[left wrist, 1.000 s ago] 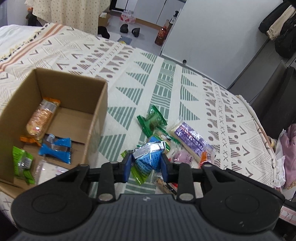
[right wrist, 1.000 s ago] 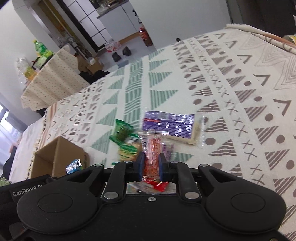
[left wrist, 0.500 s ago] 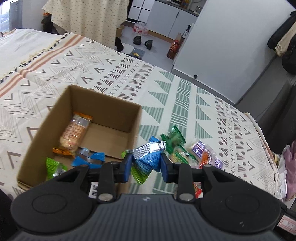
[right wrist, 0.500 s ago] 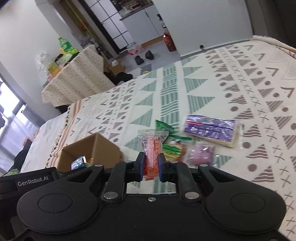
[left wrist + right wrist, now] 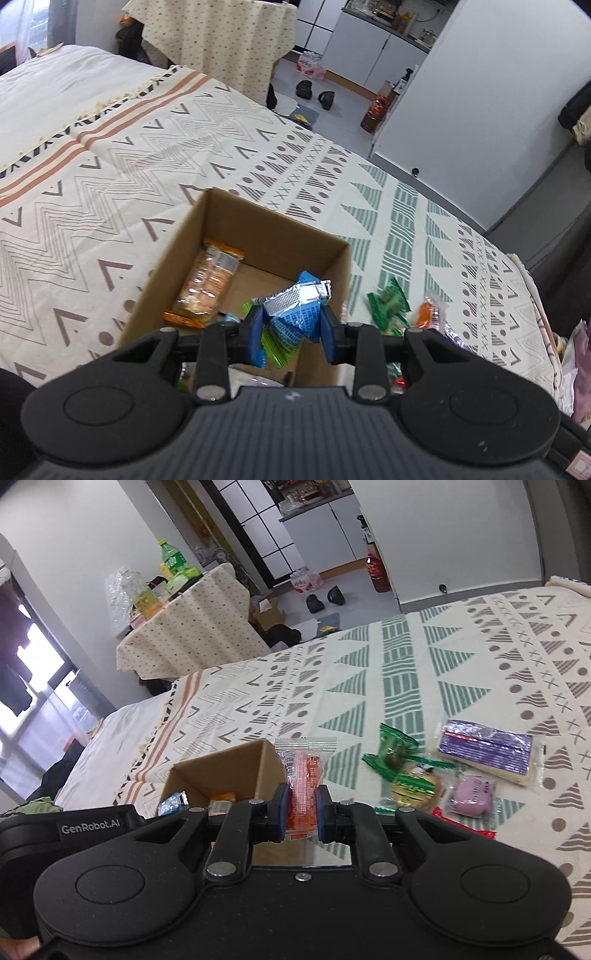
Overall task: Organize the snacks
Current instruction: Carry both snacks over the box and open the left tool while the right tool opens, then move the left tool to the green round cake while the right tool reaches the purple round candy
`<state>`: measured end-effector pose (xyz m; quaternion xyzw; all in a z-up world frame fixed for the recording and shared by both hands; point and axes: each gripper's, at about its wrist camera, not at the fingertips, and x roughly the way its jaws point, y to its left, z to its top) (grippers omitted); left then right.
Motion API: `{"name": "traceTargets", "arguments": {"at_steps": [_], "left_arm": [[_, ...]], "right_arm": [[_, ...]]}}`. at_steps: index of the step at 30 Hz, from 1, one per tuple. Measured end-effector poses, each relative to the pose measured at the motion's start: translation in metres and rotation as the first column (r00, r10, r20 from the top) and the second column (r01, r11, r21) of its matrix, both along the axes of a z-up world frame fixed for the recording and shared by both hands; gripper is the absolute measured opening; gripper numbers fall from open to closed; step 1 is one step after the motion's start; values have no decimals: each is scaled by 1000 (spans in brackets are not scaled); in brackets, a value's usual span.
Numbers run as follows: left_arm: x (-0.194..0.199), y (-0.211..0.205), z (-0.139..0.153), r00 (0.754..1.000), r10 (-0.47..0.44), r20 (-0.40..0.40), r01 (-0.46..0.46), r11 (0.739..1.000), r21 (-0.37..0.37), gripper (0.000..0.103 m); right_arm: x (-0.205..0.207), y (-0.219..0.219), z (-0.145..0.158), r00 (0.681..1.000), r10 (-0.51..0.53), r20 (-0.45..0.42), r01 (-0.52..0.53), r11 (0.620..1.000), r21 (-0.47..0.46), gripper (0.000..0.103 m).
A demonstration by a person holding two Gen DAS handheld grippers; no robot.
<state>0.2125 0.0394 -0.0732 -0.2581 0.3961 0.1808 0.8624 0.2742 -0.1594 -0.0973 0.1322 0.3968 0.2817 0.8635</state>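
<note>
Cardboard box (image 5: 325, 245): drop target, open-topped.
Left tongs (image 5: 291, 328): clenched on blue packet (image 5: 295, 314), above box for release.
Right tongs (image 5: 300, 810): gripping orange packet (image 5: 304, 779), queued beside box.

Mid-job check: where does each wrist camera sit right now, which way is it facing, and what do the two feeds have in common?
Left wrist: behind the left tool, looking down into the cardboard box on the bedspread; the tool grips a blue snack packet.
Right wrist: behind the right tool, facing across the bed toward the kitchen; the tool grips an orange snack packet; a fingertip shows at the lower-left corner.
Shared: the box, the green snack packet, and the patterned bedspread.
</note>
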Motion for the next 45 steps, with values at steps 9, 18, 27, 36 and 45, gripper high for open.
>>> {"name": "traceTargets", "arguments": {"at_steps": [9, 18, 27, 36, 45], "left_arm": [[-6, 27, -6, 998, 50, -40, -50, 999, -8, 39], [-14, 46, -7, 995, 85, -49, -86, 996, -11, 60], [-15, 49, -8, 993, 93, -78, -93, 996, 6, 79], [-10, 34, -3, 995, 50, -83, -48, 999, 25, 90], [-2, 7, 10, 999, -45, -26, 45, 999, 7, 102]], "right_arm": [[-8, 23, 7, 998, 53, 30, -53, 998, 18, 15], [-14, 46, 2, 994, 101, 30, -102, 995, 23, 21], [-10, 32, 2, 999, 45, 16, -45, 999, 4, 30], [-4, -3, -3, 999, -14, -34, 13, 1000, -17, 43], [3, -41, -3, 996, -87, -33, 86, 996, -21, 70]]}}
